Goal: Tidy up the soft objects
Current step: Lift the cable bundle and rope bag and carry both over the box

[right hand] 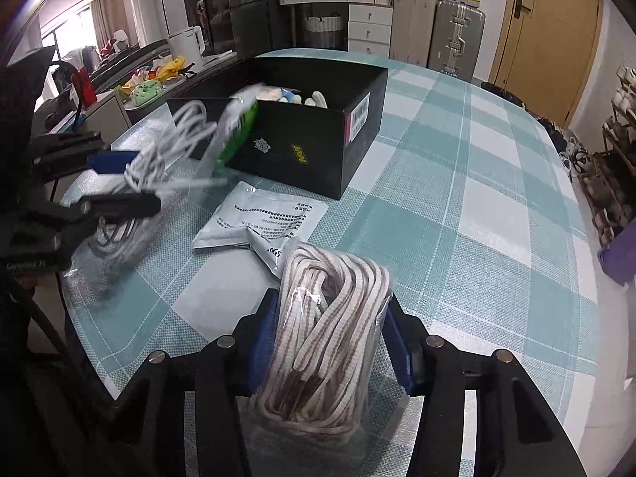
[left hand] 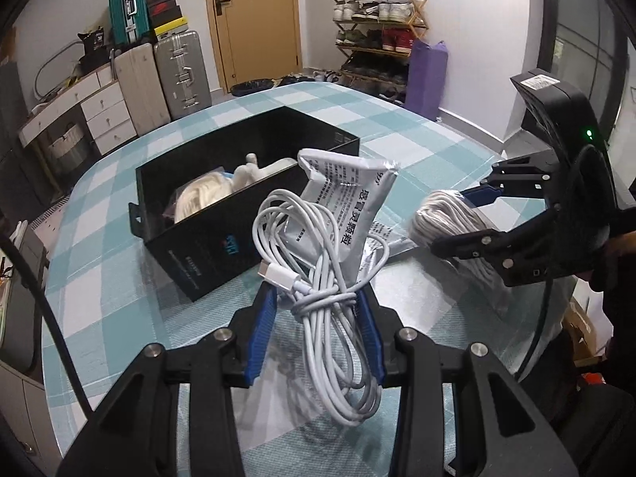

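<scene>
Here, left gripper (left hand: pixel 316 298) pinching white cable (left hand: pixel 334 310) and Chinese-printed sachet (left hand: pixel 346 198), right gripper (right hand: pixel 330 334) clamping bagged striped laces (right hand: pixel 330 318).

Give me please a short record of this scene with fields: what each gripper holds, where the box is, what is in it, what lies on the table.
left gripper: shut on white cable and a printed sachet
right gripper: shut on bag of striped laces
black box: on the checked table, open top, beyond both grippers
box contents: white soft items, not clear which
flat sachet: lying on the table between box and right gripper
</scene>
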Demonstrator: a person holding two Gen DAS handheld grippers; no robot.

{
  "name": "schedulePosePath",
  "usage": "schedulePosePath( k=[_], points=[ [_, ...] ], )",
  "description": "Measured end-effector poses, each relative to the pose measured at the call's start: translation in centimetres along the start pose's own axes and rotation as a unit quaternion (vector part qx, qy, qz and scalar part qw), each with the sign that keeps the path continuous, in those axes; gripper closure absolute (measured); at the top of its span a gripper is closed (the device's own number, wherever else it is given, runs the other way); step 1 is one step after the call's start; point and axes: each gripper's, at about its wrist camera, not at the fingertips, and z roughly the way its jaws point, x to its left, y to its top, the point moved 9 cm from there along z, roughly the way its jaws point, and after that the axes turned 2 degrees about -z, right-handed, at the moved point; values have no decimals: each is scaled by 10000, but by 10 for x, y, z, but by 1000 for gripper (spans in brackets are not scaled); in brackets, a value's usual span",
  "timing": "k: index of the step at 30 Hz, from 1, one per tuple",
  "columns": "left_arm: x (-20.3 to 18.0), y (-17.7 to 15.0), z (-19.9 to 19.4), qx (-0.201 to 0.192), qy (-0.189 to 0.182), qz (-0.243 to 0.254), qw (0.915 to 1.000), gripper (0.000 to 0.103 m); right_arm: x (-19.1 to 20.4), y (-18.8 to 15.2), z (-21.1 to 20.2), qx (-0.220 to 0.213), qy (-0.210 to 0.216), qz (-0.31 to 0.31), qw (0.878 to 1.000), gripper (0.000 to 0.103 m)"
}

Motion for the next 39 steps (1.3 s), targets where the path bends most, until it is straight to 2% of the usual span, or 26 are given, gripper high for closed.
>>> schedulePosePath(
  k=[11, 13, 18, 27, 33, 39],
  points=[
    [-2, 3, -20, -179, -507, -243, 9983, 64, -4, 8, -17, -313, 47, 69, 9995, 53],
    [0, 4, -20, -197, -397, -217, 9988, 64, -3, 10, -17, -341, 37, 48, 9994, 53],
    [-2, -1, -23, -161, -398, -176, 9989, 64, -3, 13, -22, -446, 55, 64, 9990, 53],
    [4, 0, -43, -386, -359, -284, 9982, 65, -4, 18, -30, -588, 29, 95, 9982, 53],
    [14, 10, -56, -679, -277, -468, 9962, 65, -5, 30, -48, -972, 25, 161, 9951, 53],
    [36, 20, -63, -996, -129, -854, 9913, 65, -6, 47, -68, -1446, 31, 302, 9890, 53]
  ],
)
